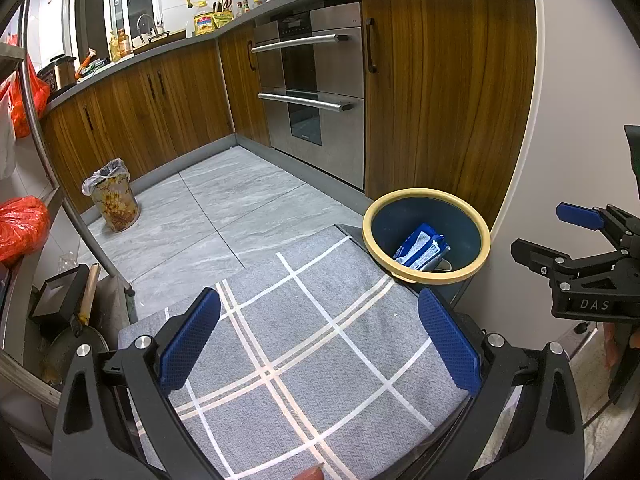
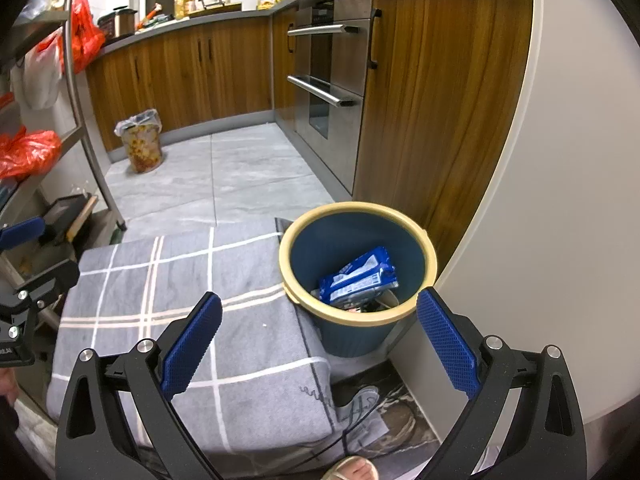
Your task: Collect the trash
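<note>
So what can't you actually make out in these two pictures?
- Under the blue wrapper in the blue bin: only dark scraps show in the right wrist view; the wrapper covers them.
- Flowered bin by the cabinets: its contents are too small and far away in both views.
- Countertop bottles: labels too small to read.
- Right tool in the left wrist view: partly cut off by the picture's edge.

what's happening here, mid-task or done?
A person holds both grippers open and empty above a grey plaid cloth. The left gripper and right gripper carry nothing. A blue snack wrapper already lies in the blue bin beside the cloth. No loose trash shows on the cloth.
</note>
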The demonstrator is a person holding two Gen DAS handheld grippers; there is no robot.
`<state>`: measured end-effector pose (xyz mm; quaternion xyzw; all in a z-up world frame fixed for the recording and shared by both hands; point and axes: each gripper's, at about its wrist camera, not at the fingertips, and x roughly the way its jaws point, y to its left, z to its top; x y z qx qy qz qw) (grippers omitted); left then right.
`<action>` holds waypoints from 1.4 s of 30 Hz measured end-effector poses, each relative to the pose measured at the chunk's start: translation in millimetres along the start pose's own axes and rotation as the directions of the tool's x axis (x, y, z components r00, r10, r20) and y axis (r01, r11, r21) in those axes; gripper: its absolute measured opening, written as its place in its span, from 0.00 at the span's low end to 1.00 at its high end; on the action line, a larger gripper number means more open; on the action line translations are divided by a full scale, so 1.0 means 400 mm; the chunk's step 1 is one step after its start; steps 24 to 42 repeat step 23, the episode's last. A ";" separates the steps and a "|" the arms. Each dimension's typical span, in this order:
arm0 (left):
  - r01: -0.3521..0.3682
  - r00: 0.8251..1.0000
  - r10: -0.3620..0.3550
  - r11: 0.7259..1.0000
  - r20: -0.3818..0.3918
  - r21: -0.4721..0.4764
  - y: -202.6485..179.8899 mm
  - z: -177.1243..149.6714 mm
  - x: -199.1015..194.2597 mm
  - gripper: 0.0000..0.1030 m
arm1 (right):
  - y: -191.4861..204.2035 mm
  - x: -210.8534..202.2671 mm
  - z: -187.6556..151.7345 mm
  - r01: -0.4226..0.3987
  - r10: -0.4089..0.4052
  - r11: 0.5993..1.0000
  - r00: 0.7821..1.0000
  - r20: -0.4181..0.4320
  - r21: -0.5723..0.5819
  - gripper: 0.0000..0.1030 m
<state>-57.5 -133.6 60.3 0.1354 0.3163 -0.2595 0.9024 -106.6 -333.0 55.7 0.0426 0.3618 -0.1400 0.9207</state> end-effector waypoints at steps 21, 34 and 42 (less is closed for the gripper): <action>0.064 0.998 -0.064 0.998 0.020 -0.002 0.012 -0.003 -0.018 0.95 | 0.000 0.002 -0.001 -0.012 0.012 1.000 1.000 -0.011 0.013 0.94; 0.049 0.999 -0.049 0.999 0.015 -0.010 0.016 -0.007 -0.015 0.95 | 0.005 0.007 -0.003 -0.031 0.032 0.999 0.999 -0.024 0.022 0.94; 0.049 0.999 -0.049 0.999 0.015 -0.010 0.016 -0.007 -0.015 0.95 | 0.005 0.007 -0.003 -0.031 0.032 0.999 0.999 -0.024 0.022 0.94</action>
